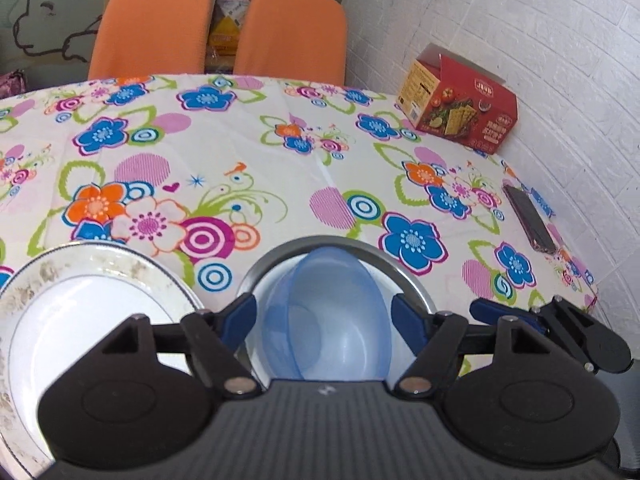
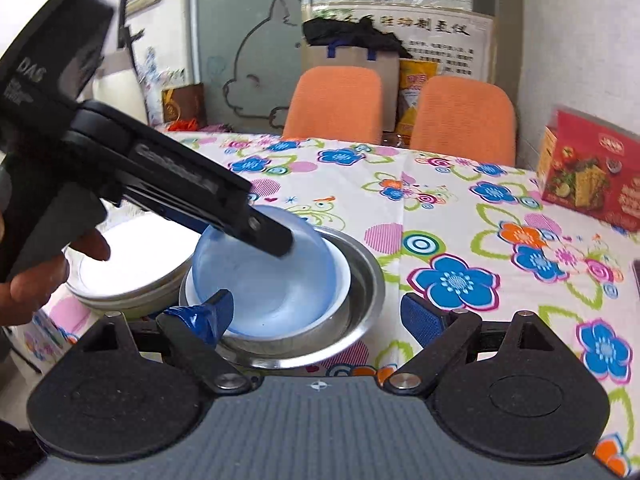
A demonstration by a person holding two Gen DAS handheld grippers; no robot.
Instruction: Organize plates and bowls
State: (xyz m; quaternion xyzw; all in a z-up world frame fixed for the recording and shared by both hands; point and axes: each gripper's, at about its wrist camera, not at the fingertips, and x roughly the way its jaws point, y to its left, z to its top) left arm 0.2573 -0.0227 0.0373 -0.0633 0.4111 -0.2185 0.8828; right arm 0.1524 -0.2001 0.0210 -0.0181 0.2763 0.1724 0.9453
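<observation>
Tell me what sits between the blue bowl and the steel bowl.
A white bowl: the blue bowl sits tilted in it, and it sits in the steel bowl. The right wrist view shows this best.

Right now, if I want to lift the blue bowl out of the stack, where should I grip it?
Pinch the blue bowl by its raised far rim, coming from above. It sits tilted inside the white bowl and metal bowl, so that edge stands clear; the low edge is probably harder to reach.

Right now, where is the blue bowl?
The blue bowl sits tilted inside a white bowl in the metal bowl, right of the plates.
</observation>
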